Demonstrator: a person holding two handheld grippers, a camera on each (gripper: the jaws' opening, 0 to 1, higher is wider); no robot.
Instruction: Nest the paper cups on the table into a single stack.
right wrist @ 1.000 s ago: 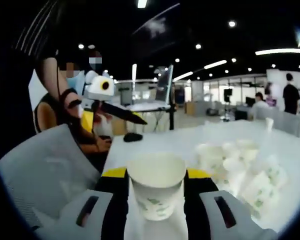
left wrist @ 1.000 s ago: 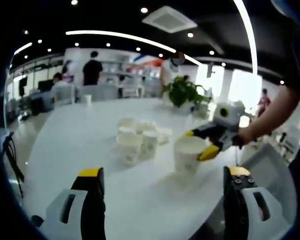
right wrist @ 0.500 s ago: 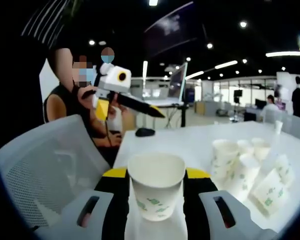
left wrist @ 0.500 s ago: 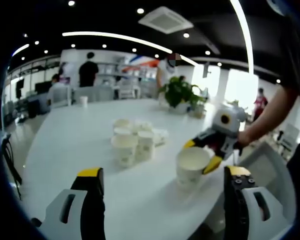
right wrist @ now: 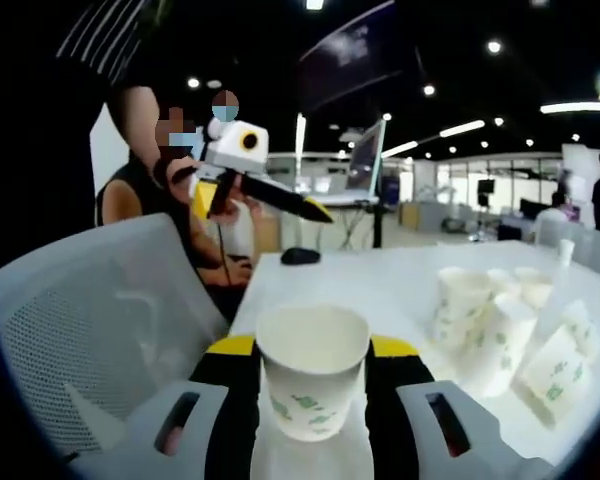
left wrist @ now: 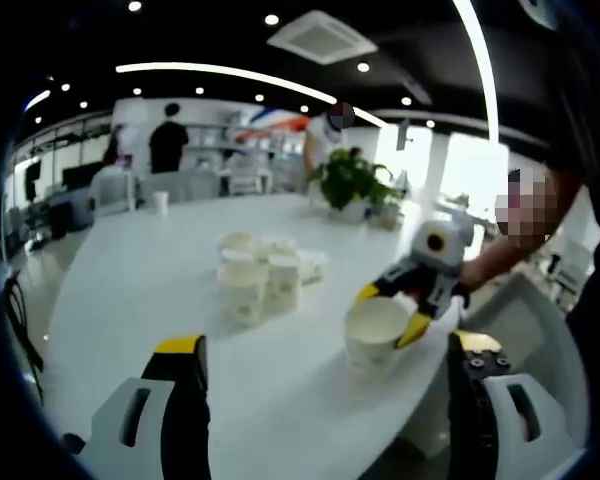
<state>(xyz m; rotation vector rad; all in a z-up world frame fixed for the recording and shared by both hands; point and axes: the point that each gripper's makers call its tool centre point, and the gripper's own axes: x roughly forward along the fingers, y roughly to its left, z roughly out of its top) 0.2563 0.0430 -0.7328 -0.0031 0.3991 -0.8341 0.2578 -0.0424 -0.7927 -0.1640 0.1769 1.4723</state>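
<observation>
Your right claw (right wrist: 311, 352) has carried its pinched paper cup (right wrist: 311, 368) closer, apparently just above the surface (left wrist: 140, 300); your left claw (left wrist: 325, 350) stays spread, empty.

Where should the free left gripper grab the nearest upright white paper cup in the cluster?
Probably across the upper wall of the nearest upright white paper cup, just under its rim, approaching from its open near side. It stands upright, with other cups crowding behind and beside it.

On the table (left wrist: 130, 290), a cluster of cups (left wrist: 260, 275) is seen left of the held cup (left wrist: 375, 335); a potted plant (left wrist: 348, 182) is set behind.
</observation>
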